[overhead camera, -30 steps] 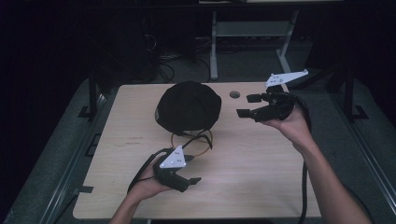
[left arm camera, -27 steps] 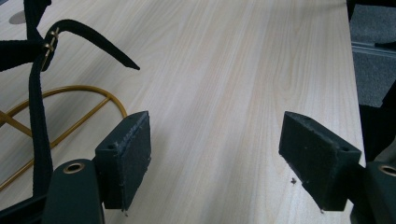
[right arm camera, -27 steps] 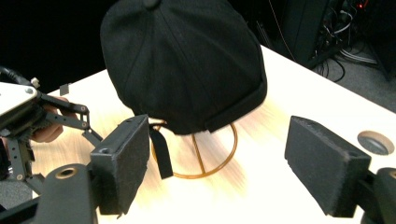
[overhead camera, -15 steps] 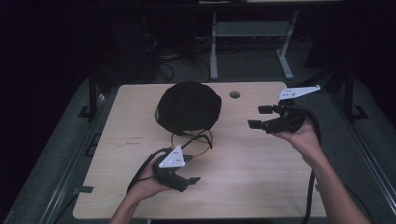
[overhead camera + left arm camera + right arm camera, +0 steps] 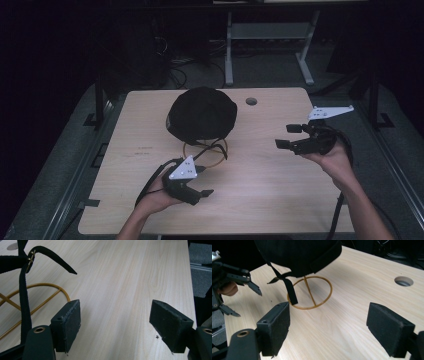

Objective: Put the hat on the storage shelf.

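Observation:
A black cap (image 5: 202,114) sits on a gold wire stand (image 5: 205,153) near the middle back of the wooden table (image 5: 270,200). Black straps (image 5: 289,288) hang from the cap over the stand's ring (image 5: 322,302). My left gripper (image 5: 204,181) rests low at the front left of the table, open, nothing between its jaws, just in front of the ring (image 5: 50,287). My right gripper (image 5: 288,136) hovers at the right side, open and empty, pointing left toward the cap (image 5: 297,252). The left gripper (image 5: 242,287) appears at the left edge of the right gripper view.
A round cable hole (image 5: 251,101) lies in the table behind and right of the cap. A metal frame (image 5: 270,35) stands on the dark floor beyond the table. The table's right edge (image 5: 191,277) is close to the left gripper's line of sight.
My right gripper has drawn back from the table's back right toward the front and right, dropping lower. The left gripper and the cap have stayed where they were.

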### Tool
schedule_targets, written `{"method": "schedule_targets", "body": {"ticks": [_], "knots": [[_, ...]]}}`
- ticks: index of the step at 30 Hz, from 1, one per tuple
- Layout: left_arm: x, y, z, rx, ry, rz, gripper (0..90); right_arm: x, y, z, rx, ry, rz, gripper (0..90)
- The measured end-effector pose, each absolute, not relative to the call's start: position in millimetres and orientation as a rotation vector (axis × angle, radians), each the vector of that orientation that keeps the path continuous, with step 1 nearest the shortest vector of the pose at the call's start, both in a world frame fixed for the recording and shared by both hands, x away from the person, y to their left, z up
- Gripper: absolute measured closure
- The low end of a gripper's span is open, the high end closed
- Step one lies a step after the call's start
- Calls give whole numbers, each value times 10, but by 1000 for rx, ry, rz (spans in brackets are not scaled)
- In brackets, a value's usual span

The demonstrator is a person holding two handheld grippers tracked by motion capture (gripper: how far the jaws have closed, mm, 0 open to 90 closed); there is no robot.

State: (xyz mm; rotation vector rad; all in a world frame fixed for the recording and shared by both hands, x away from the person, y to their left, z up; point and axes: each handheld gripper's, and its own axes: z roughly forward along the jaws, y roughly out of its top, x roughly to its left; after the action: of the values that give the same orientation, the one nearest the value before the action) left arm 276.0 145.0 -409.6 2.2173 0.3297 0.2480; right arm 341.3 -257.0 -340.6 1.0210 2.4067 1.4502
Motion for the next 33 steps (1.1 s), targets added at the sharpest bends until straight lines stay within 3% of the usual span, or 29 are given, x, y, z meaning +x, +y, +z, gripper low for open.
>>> {"method": "schedule_targets", "body": {"ticks": [33], "knots": [[2782, 1519, -4124, 2221, 371, 231, 249, 2917, -3111, -4090, 1221, 2387, 1399, 173]]}}
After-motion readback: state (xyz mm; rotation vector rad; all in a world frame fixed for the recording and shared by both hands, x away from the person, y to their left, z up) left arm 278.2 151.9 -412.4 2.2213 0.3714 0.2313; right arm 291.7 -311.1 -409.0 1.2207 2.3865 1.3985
